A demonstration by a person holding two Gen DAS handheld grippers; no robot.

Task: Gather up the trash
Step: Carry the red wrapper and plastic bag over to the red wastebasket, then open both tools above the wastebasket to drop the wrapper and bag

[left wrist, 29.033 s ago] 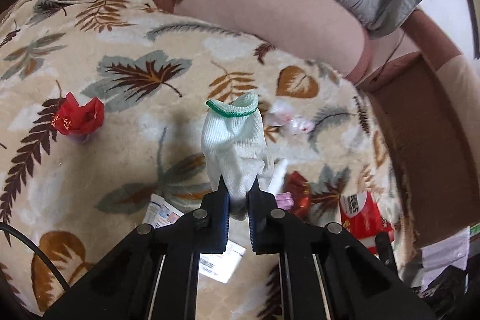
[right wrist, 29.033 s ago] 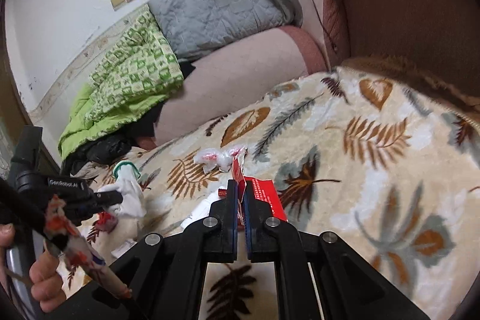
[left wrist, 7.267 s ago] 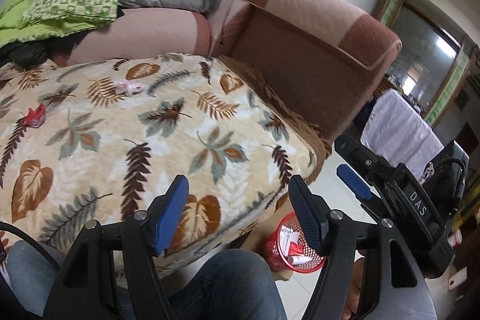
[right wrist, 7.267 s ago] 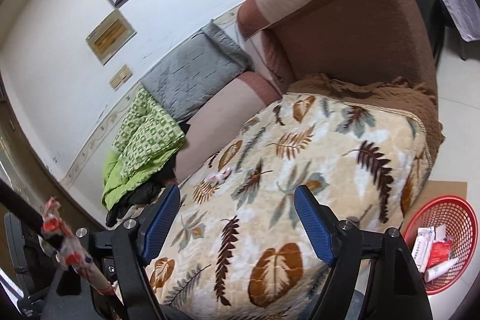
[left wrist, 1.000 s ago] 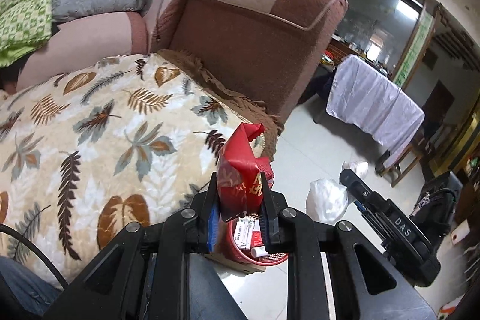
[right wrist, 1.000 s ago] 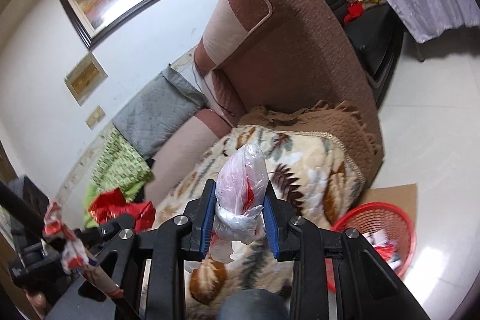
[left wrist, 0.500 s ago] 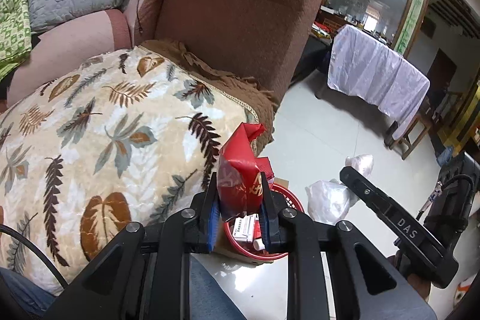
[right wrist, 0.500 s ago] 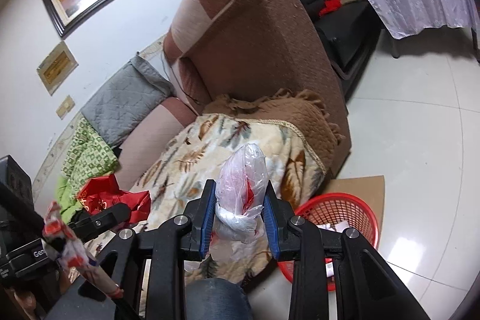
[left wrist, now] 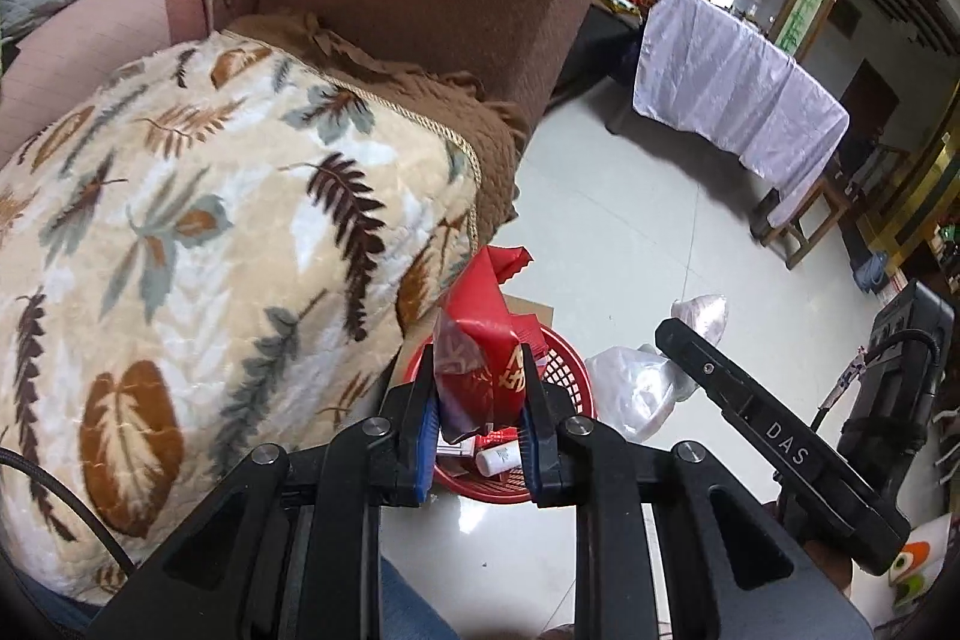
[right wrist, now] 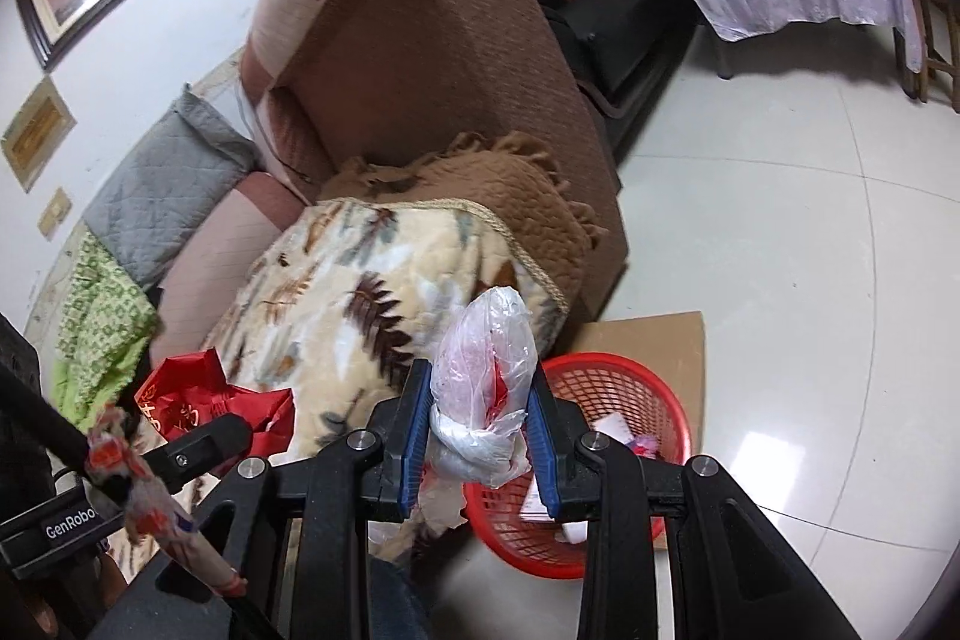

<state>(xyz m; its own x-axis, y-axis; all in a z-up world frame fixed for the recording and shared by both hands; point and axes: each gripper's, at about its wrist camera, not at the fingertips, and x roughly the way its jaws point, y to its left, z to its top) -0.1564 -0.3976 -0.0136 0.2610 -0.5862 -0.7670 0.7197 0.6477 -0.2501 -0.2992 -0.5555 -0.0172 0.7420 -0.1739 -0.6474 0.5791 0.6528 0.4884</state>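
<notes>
A: Where is the trash right now, going by the basket (right wrist: 606,466)?

B: Both pieces are in the air near it. The left gripper (left wrist: 478,403) has its fingers pressed on a red wrapper (left wrist: 480,340), which hangs just over the basket's near rim. The right gripper (right wrist: 478,421) is closed around a knotted plastic bag (right wrist: 483,376), held just to the sofa side of the basket and above it. The basket itself sits on the floor on a piece of cardboard (right wrist: 648,334), right beside the sofa's blanket (right wrist: 360,304).

A: How would you expect those two to handle?

B: Both look very light and soft. The wrapper is crinkly foil, likely slick, so I'd pinch it across its middle as it is now. The bag is thin film, squashy and easy to tear; the knot looks like the firmest place to grip, and the fingers sit at about that level.

A: Any risk on release?

B: Light things may drift, so I'd let go low over the basket.
</notes>
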